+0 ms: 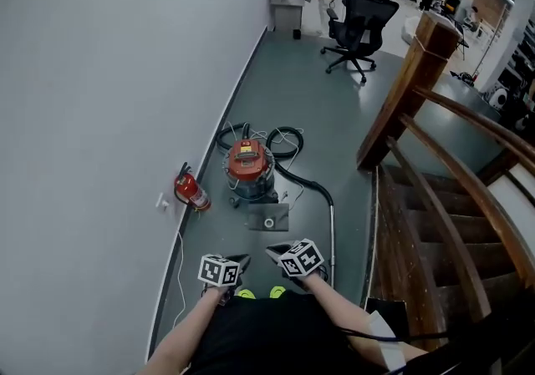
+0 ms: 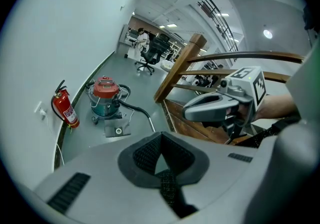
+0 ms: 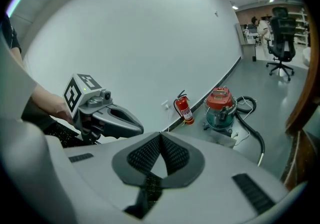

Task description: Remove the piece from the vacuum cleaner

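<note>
Grippers: my left gripper and right gripper both closed, empty | vacuum cleaner well ahead | hose likely light, flexible; I'd grip its stiff end

Bare floor reaches the vacuum cleaner, between wall and staircase.

A red fire extinguisher stood against the left wall; a black office chair sat far off, wooden stairs at right.
</note>
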Motion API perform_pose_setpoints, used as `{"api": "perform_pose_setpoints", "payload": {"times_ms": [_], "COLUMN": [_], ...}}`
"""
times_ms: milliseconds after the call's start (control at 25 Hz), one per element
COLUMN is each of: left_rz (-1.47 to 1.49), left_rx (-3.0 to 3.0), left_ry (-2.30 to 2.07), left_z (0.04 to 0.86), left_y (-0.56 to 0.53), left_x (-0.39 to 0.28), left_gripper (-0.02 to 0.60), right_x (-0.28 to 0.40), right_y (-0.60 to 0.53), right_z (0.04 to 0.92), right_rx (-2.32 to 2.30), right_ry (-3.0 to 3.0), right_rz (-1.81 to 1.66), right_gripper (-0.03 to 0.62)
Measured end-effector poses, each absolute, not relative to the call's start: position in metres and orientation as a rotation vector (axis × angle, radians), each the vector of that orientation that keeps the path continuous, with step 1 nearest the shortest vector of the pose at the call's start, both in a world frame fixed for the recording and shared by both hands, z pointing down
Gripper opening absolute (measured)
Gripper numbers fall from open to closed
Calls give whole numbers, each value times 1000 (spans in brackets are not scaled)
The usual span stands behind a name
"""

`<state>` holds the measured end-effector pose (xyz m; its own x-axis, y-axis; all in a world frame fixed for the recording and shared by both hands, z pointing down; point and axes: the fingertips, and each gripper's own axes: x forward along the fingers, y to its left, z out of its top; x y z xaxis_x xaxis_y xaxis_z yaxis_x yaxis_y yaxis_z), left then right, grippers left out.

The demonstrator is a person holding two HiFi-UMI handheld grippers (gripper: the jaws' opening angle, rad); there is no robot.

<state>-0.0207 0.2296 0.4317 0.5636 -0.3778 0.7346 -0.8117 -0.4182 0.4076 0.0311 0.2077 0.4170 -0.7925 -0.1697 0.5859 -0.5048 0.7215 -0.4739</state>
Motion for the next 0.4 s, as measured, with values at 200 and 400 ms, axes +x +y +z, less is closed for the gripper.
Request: {"api": "perform_pose_setpoints", "payload": {"times_ms": [200,400], "left_rz": [726,782], "left_rx": [2032,2046], "left_ry": [-965,-961], "left_z": [431,438], "left_y": [231,246], "left_x": [-14,-7], "left_gripper": [10,10], "right_x": [37,46], "right_y": [214,232], "right_z": [417,426], "right_rx": [520,537], "right_ry": [-2407,-2389], "right_rz": [886,916], "right_gripper": [15,15]}}
